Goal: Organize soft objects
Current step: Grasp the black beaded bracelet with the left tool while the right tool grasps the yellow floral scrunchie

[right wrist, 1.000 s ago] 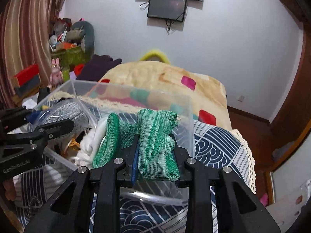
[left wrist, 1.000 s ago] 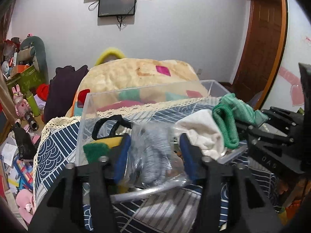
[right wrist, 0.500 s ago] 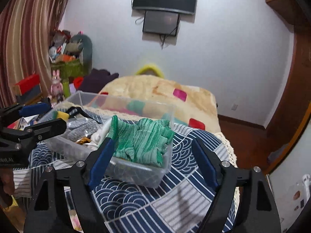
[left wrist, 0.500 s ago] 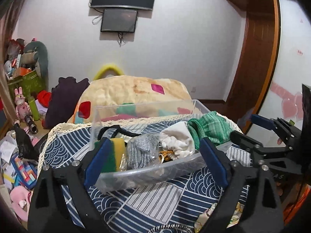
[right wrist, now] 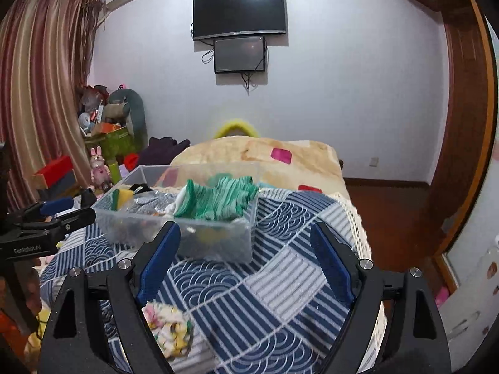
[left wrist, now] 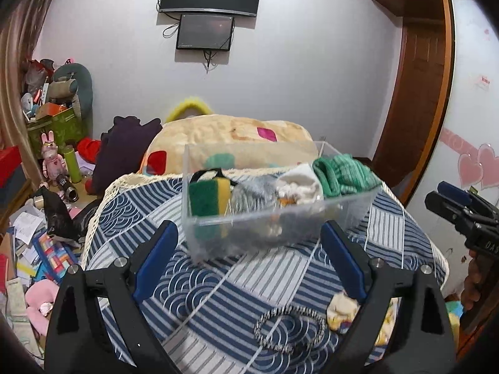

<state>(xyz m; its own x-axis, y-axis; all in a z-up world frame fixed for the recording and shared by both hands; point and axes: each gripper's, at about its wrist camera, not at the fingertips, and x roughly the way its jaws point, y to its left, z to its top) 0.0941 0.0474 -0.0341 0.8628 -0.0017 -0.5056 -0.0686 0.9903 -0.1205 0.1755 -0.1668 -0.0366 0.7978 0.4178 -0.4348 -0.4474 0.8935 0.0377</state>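
A clear plastic bin [left wrist: 352,208] [right wrist: 218,243] stands on the blue patterned cloth. It holds a green-yellow sponge [left wrist: 207,198], a grey knit item [left wrist: 252,194], a white cloth [left wrist: 299,184] and a green knit cloth [left wrist: 343,173] [right wrist: 218,199]. My left gripper [left wrist: 249,258] is open and empty, pulled back in front of the bin. My right gripper [right wrist: 246,255] is open and empty, also short of the bin. A floral soft item [left wrist: 341,311] [right wrist: 170,330] and a sparkly hair ring [left wrist: 290,327] lie on the cloth near me.
A beige blanket with coloured patches [left wrist: 230,137] lies behind the bin. Toys, boxes and clutter [left wrist: 46,187] fill the floor at left. A wooden door [left wrist: 414,93] is at right. Two screens [right wrist: 240,28] hang on the far wall.
Both grippers opened and drew back from the bin. The left let go of the grey knit item and the right let go of the green cloth; both now rest in the bin.
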